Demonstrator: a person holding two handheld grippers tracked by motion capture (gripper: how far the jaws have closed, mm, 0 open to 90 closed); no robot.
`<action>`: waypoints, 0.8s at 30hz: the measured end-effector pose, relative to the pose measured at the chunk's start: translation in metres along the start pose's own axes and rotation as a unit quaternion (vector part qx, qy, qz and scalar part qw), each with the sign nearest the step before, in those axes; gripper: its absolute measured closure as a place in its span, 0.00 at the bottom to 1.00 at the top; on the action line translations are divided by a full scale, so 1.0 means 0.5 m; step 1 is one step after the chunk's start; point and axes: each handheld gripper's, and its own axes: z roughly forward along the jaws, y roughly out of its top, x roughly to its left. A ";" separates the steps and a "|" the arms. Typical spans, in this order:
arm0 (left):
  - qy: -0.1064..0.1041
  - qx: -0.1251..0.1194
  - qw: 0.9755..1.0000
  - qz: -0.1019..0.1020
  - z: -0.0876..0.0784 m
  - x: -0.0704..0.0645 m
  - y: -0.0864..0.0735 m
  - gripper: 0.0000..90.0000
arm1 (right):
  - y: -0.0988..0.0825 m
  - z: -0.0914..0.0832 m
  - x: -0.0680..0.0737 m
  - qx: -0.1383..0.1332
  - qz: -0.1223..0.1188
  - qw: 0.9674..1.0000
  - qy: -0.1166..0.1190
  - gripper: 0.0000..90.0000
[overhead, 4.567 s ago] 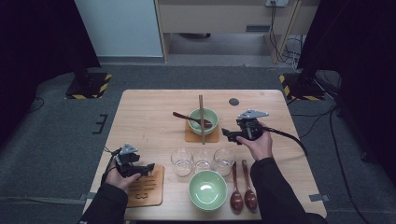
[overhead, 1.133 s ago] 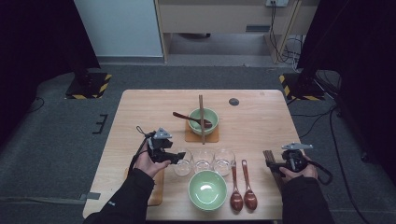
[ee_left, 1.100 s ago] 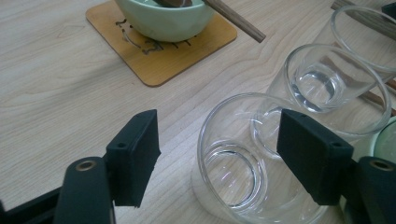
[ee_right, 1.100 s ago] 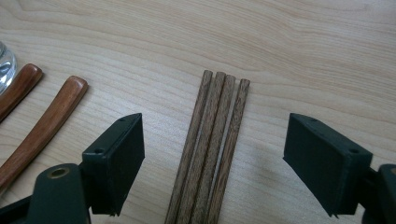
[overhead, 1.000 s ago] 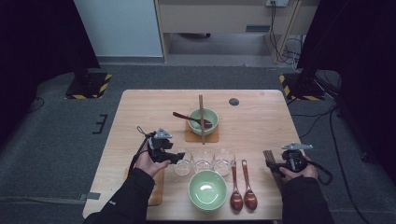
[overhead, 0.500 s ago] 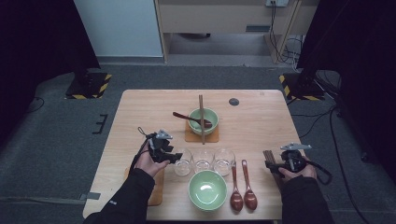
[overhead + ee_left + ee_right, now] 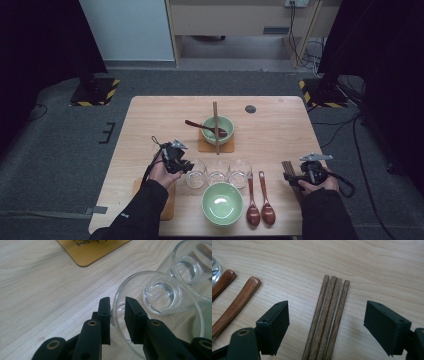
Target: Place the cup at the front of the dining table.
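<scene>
On wooden table [image 7: 150,120], grey carpet around | left gripper [image 7: 117,311] fingers closing on glass [image 7: 160,322] rim | right gripper [image 7: 327,325] fingers wide, astride chopsticks [image 7: 329,315]

The chopsticks [image 7: 328,320] run off the right gripper view's bottom edge; the left tool [image 7: 117,312] hides the glass's [image 7: 160,322] near rim.

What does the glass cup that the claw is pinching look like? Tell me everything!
The glass is clear, round and empty, standing upright on the wooden table. It is the leftmost in a row of three. The left claw has just been closing: one black jaw is outside its rim, one inside, pinching the thin wall.
</scene>
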 end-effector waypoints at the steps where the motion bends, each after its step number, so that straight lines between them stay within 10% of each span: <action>1: 0.002 0.001 1.000 0.000 0.000 0.000 0.000 0.84 | 0.000 0.000 0.001 0.000 0.000 1.000 0.000 0.23; 24: 0.026 0.030 0.999 0.010 0.007 -0.009 0.014 0.90 | 0.000 0.003 0.003 0.005 -0.002 1.000 0.001 0.23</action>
